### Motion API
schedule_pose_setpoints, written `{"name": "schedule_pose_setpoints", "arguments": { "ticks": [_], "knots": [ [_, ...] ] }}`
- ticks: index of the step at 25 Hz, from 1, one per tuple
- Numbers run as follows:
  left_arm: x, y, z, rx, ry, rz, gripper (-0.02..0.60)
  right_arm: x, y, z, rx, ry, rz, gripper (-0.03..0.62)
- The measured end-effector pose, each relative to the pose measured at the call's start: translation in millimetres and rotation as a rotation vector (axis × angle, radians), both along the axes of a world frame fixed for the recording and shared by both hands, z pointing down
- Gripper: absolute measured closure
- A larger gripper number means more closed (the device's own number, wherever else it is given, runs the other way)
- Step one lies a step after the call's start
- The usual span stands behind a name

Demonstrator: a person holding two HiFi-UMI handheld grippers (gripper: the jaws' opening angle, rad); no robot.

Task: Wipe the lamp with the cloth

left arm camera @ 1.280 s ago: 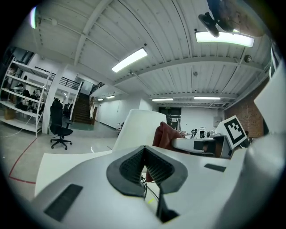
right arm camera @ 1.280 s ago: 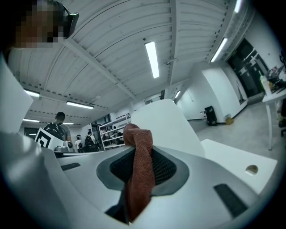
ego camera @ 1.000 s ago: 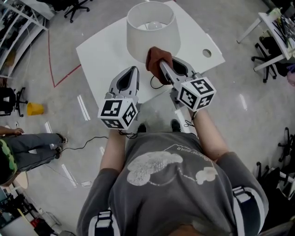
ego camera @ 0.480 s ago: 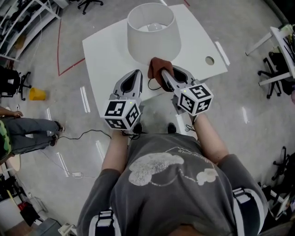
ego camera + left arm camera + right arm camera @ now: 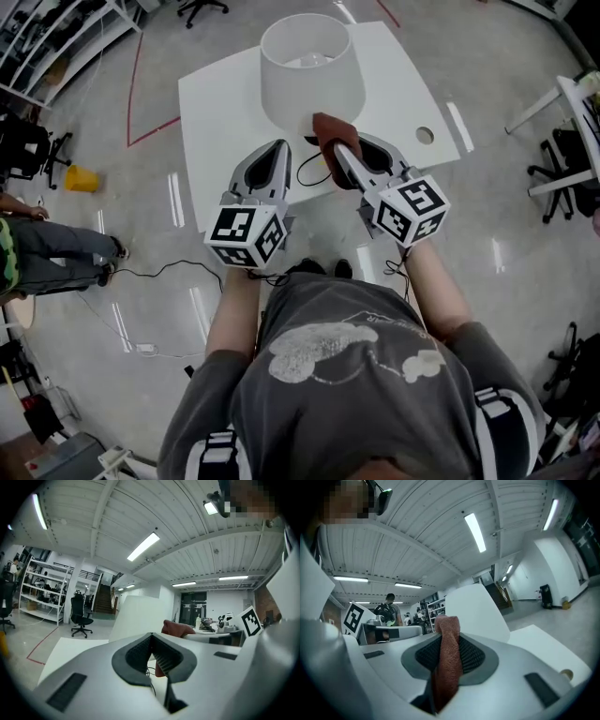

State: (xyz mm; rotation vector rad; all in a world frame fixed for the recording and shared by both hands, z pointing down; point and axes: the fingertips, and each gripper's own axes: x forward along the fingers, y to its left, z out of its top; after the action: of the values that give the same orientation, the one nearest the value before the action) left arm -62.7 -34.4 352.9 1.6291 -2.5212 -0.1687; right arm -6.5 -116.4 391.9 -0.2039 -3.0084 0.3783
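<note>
- Right gripper (image 5: 340, 150): jaws clamped on cloth (image 5: 327, 129); the cloth sticks out past the tips, at the near side of the lamp (image 5: 309, 75).
- Left gripper (image 5: 277, 147): jaws closed, empty, near lamp, over table (image 5: 211, 112).

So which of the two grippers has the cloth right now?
The right gripper: its jaws are shut on the reddish-brown cloth, close by the white lampshade. The left gripper has its jaws together with nothing between them.

Grey printed T-shirt (image 5: 349, 398); grey left tongs (image 5: 275, 147) and right tongs (image 5: 336, 148) bear checkered cubes (image 5: 246, 235).
</note>
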Motion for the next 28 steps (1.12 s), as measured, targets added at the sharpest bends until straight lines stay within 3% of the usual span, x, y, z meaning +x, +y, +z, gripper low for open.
{"name": "schedule_pose_setpoints", "arguments": {
  "ticks": [5,12,21,28],
  "knots": [
    [-4.7,-6.7,-34.9,0.041,-0.071,0.027,0.574,-11.6,-7.3,-48.7,0.04,-0.075,-0.016,0.508],
    [-23.8,-9.2,-63.6,0.085,-0.09,0.075,0.574,-35.3,-26.3,-89.3,0.077,-0.108,0.062,0.508],
    [-34.9,-29.0,-51.2,0.065,-0.054,0.127,0.574,-40.6,-62.4,-79.2,0.04,-0.082,0.141,0.508],
    [-29.6,-40.9,-29.5,0.025,-0.041,0.045,0.574,-33.0,-78.2,-58.8,-0.003,-0.099,0.045,0.508]
  ]
}}
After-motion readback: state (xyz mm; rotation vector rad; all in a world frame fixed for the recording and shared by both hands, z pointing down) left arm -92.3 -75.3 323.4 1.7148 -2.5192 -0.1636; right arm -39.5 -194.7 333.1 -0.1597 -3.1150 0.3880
